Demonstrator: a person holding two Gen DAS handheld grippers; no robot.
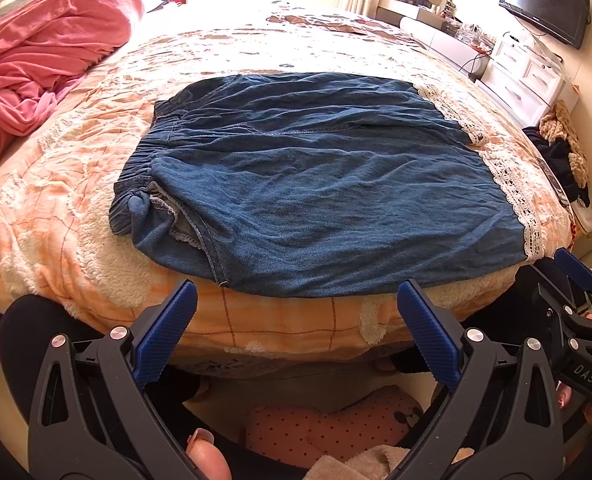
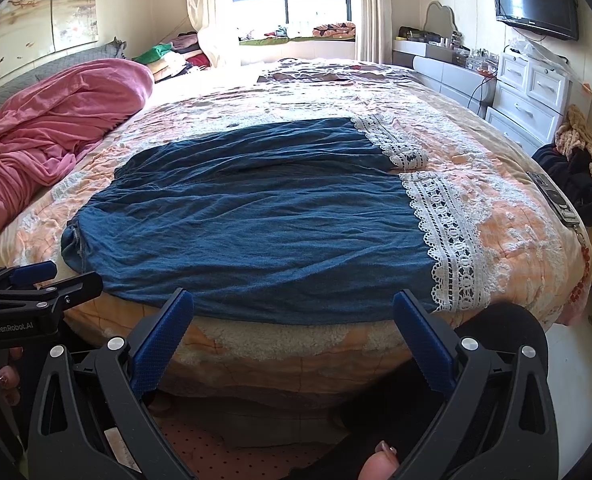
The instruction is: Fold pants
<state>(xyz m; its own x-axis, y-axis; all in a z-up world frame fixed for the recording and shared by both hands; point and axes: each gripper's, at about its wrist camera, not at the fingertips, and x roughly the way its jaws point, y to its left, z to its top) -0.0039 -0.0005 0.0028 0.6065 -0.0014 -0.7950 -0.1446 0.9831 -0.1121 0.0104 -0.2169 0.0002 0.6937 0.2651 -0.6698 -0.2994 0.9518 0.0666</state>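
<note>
Blue denim pants [image 1: 316, 184] with white lace hems [image 1: 512, 184] lie spread flat on the bed, waistband at the left, legs running right. They also show in the right wrist view [image 2: 263, 220], lace hems [image 2: 448, 240] at the right. My left gripper [image 1: 296, 292] is open and empty, just short of the pants' near edge, above the bed's front edge. My right gripper [image 2: 293, 300] is open and empty at the near edge of the pants. The right gripper also shows in the left wrist view [image 1: 576, 292], and the left one in the right wrist view [image 2: 35, 280].
The bed has an orange and white fleece cover [image 1: 75, 208]. A pink blanket [image 1: 43, 52] is heaped at the far left. White drawers [image 2: 532, 92] and a wall TV [image 2: 536, 0] stand at the right. Dark clothes [image 2: 576, 184] and a remote [image 2: 552, 196] lie by the bed's right edge.
</note>
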